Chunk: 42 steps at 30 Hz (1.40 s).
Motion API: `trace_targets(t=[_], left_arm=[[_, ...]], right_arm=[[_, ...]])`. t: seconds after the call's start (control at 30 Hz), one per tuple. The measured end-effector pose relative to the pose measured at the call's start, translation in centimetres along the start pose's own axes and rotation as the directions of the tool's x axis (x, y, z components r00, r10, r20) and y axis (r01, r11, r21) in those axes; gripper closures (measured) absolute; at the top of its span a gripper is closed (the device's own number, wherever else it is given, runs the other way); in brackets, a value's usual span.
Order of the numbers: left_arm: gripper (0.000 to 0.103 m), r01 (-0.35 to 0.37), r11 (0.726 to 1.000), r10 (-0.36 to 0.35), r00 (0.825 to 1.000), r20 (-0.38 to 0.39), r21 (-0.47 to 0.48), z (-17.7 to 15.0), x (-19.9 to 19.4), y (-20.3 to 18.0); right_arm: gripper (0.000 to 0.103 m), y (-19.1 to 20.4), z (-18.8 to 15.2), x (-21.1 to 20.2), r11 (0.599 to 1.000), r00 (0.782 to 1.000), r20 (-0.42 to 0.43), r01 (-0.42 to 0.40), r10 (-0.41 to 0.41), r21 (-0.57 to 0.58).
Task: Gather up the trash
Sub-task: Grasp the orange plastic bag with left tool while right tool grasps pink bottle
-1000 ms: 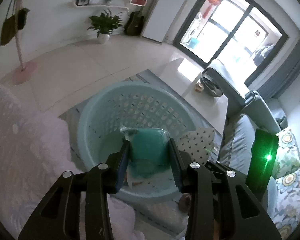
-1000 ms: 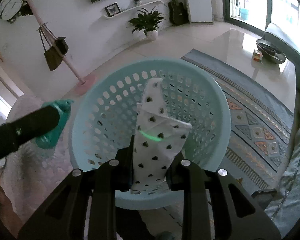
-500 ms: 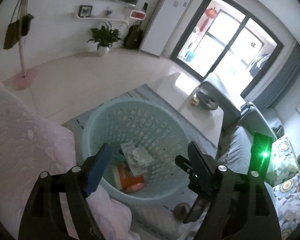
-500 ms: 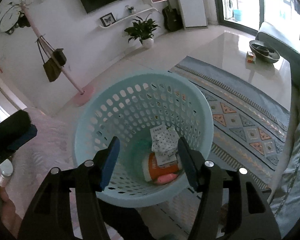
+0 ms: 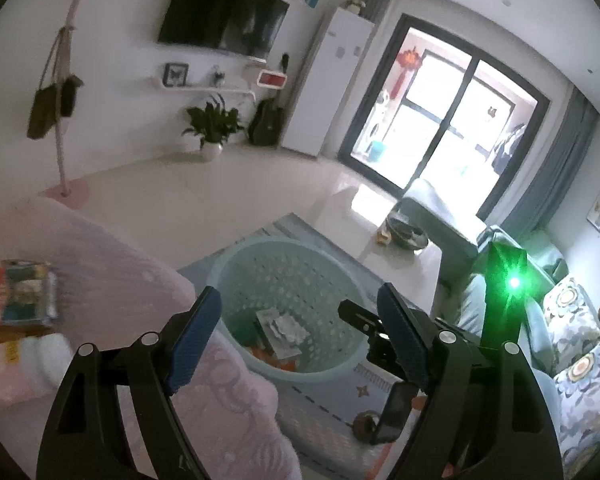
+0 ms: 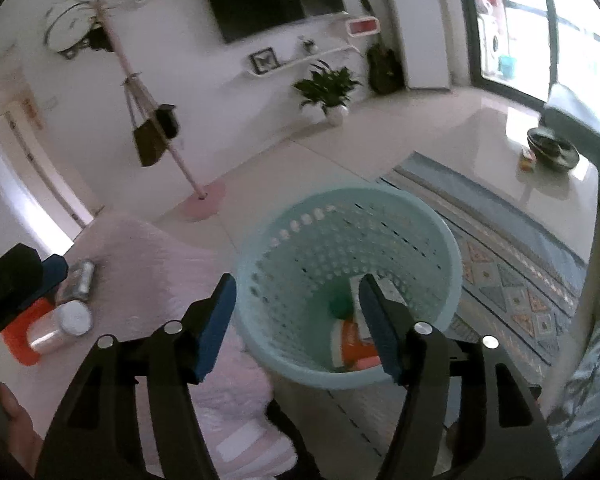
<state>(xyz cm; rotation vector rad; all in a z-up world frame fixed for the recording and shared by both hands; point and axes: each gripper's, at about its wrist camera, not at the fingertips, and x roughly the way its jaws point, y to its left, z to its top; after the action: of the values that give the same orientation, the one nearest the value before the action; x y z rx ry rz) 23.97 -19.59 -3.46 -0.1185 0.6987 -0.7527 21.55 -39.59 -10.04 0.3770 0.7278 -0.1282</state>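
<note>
A pale blue perforated basket (image 5: 300, 276) stands on the rug, holding a dotted wrapper (image 5: 282, 330), a teal bag (image 6: 340, 306) and an orange container (image 6: 350, 346). My left gripper (image 5: 298, 292) hangs open above the basket's near rim, with nothing between its blue pads. My right gripper (image 6: 298, 280) is over the same rim, its jaws opening and empty. On the pink cover to the left lie a colourful packet (image 5: 22, 294), a silver packet (image 6: 78, 278) and a white-lidded jar (image 6: 66, 322) on an orange sheet (image 6: 20, 340).
The pink-covered surface (image 5: 112, 264) borders the basket on the left. A patterned rug (image 6: 512, 280), a low white table (image 6: 556, 188) with a dark bowl (image 6: 552, 148) and a grey sofa (image 5: 500, 280) with cushions lie to the right. A coat stand (image 6: 156, 120) and a potted plant (image 6: 328, 88) stand by the far wall.
Both grippers opened: the left let go of the teal bag, the right of the dotted wrapper, and both items now lie in the basket. Both grippers rose and drew back.
</note>
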Motion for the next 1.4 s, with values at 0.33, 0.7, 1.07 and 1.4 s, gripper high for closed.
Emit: trace_targets(t=[0.33, 0.7, 1.07, 1.4], left_arm=[[0.016, -0.084, 0.996, 0.083, 0.991, 0.102, 0.006, -2.4, -7.0, 1.7], [0.016, -0.243, 0.961, 0.263, 0.949, 0.176, -0.13, -4.5, -14.6, 9.3], [0.016, -0.402, 0.854, 0.456, 0.884, 0.102, -0.33, -5.2, -19.3, 21.0], [0.029, -0.394, 0.855, 0.426, 0.905, 0.024, -0.337, -5.0, -14.3, 24.8]], right_arm=[[0.033, 8.2, -1.0, -3.0, 0.979, 0.994, 0.035, -0.096, 0.104, -0.179], [0.029, 17.1, -3.9, -3.0, 0.92, 0.977, -0.025, -0.207, 0.21, -0.334], [0.029, 24.2, -4.2, 0.1, 0.844, 0.945, -0.089, -0.322, 0.316, -0.428], [0.054, 27.3, -3.0, 5.8, 0.825, 0.941, -0.17, -0.338, 0.292, -0.454]])
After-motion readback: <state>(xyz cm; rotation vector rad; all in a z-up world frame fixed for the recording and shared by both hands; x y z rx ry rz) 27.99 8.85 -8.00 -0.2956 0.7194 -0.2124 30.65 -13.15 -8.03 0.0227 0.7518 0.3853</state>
